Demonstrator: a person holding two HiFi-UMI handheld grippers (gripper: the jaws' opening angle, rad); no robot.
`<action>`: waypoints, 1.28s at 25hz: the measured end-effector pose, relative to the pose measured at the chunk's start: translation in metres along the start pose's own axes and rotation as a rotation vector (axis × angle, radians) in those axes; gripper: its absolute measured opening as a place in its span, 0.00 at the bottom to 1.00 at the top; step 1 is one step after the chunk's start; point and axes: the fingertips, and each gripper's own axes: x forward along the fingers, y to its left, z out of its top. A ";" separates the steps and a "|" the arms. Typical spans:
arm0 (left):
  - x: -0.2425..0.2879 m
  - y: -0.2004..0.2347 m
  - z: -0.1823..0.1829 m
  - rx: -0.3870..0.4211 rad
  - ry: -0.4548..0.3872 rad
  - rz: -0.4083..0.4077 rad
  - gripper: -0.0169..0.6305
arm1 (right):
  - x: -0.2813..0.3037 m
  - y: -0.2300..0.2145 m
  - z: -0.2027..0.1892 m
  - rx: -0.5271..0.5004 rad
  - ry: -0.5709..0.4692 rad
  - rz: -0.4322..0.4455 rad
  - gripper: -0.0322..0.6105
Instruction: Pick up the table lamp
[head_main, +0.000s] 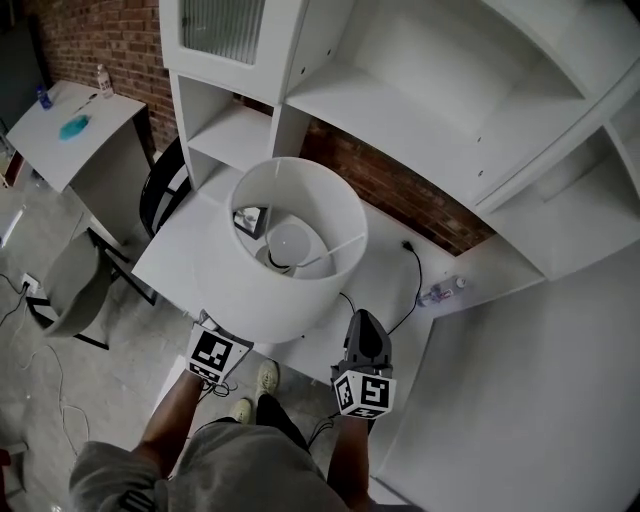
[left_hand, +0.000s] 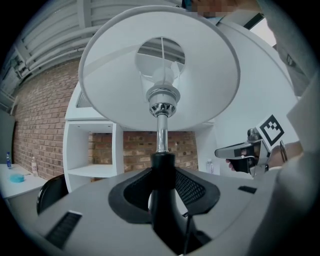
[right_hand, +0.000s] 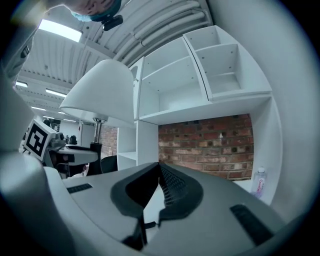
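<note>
left gripper: jaws were closed on black stem of lamp | right gripper: tips were seen together, nothing held | lamp: was held upright over desk

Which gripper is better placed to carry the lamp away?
Left. The left gripper is shut on the stem of the lamp, under the shade. The right gripper is empty, jaws together, off to the lamp's side.
</note>
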 end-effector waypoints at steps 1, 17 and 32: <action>-0.006 -0.001 0.001 0.002 -0.001 0.003 0.24 | -0.003 0.005 0.002 0.004 -0.005 0.008 0.09; -0.101 -0.032 -0.006 -0.001 0.018 0.034 0.24 | -0.077 0.067 0.002 0.006 -0.021 0.055 0.08; -0.113 -0.041 -0.001 -0.004 0.004 0.012 0.24 | -0.095 0.077 0.001 -0.011 -0.012 0.034 0.08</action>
